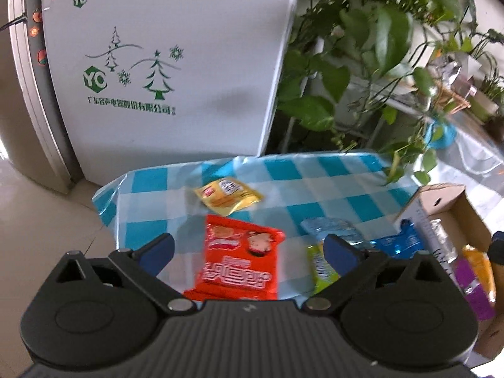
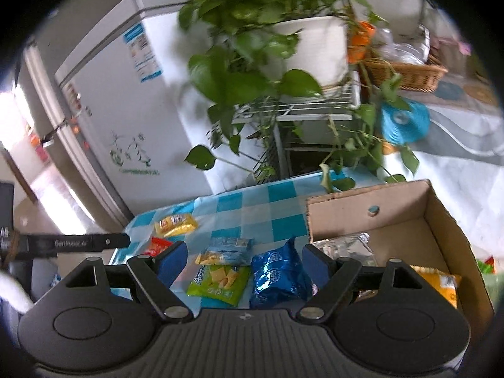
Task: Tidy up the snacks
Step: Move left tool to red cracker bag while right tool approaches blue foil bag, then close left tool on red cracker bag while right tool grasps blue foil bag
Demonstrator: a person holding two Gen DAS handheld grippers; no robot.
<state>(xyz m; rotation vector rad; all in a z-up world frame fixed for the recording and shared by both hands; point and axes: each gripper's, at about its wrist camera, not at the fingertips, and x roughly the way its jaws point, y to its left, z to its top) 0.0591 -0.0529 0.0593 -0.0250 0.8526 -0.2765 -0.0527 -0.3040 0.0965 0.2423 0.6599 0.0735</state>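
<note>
Snack packets lie on a blue-checked tablecloth [image 1: 315, 170]. In the left wrist view a red packet [image 1: 241, 264] lies between the fingers of my open left gripper [image 1: 249, 252], with a yellow packet [image 1: 228, 196] beyond it. In the right wrist view my open right gripper [image 2: 244, 263] hovers over a green packet [image 2: 220, 283] and a dark blue packet [image 2: 278, 275], with a light blue packet [image 2: 231, 247] behind. A cardboard box [image 2: 447, 226] at right holds a silver packet [image 2: 345, 247] and an orange packet [image 2: 441, 286].
A white freezer [image 1: 176, 63] stands behind the table. A leafy potted plant [image 2: 267, 41] on a white rack hangs over the table's far edge. A wicker basket [image 2: 406, 74] sits at back right. The box also shows in the left wrist view [image 1: 441, 204].
</note>
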